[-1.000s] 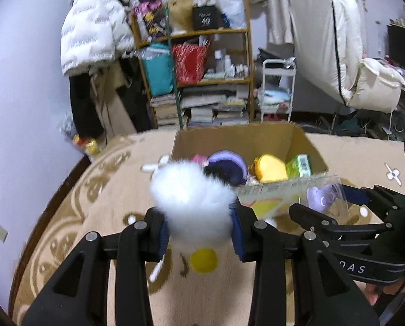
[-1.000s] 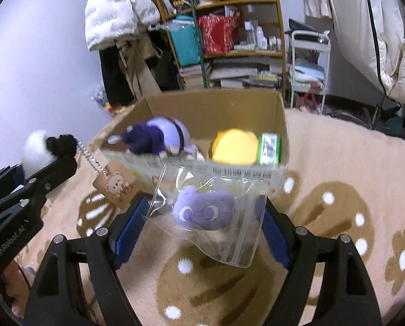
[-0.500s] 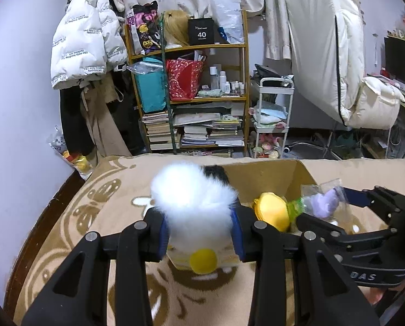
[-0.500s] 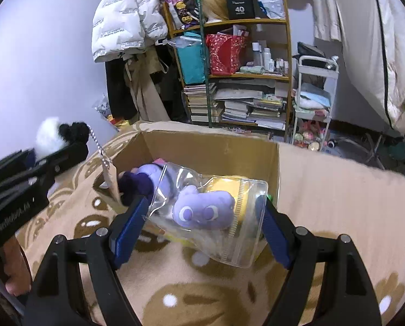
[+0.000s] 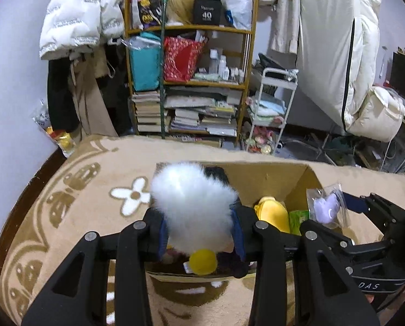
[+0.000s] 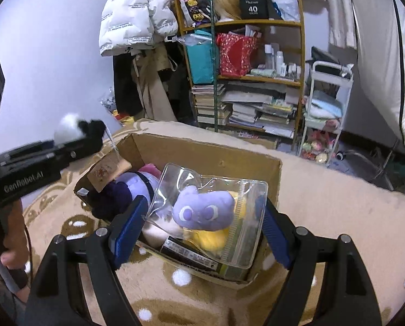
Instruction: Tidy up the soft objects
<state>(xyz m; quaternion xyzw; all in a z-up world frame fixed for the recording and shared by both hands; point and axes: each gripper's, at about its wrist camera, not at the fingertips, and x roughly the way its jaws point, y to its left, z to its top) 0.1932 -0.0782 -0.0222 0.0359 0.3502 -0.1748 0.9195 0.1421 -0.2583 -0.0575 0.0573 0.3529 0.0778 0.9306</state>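
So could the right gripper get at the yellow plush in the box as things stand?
Probably not. The right gripper is shut on the bagged purple plush, which hangs right over the yellow plush in the box.

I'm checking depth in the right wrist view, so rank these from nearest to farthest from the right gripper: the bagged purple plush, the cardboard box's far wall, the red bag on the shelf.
1. Bagged purple plush, held between the right gripper fingers.
2. Cardboard box's far wall, just beyond, centre.
3. Red bag, on the shelf against the back wall.
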